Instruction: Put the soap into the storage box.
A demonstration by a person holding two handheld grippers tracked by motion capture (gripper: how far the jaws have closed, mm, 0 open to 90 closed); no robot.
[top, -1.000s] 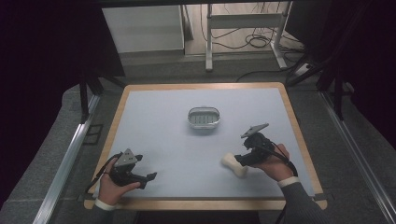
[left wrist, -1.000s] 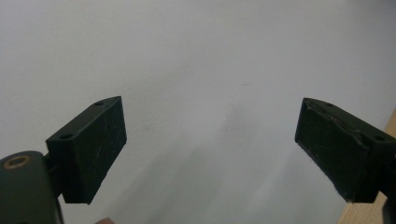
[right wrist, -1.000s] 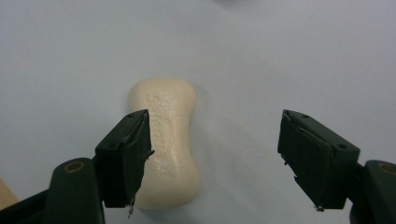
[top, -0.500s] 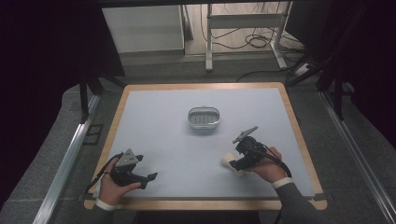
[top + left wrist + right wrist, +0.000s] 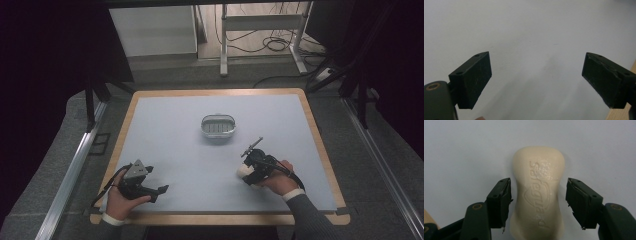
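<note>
A cream bar of soap [image 5: 538, 192] was seen lying flat on the pale blue table [image 5: 175, 130], near its right front, with a small metal dish [image 5: 218, 126] standing well apart toward the middle. The right gripper [image 5: 538, 203] was held astride the bar's narrowed waist, jaws apart, a slight gap seemingly left on each side. The bar was judged hard, smooth and probably slippery; it would best be taken across that waist. The left gripper [image 5: 536, 80] was rested over bare table, jaws wide apart.
</note>
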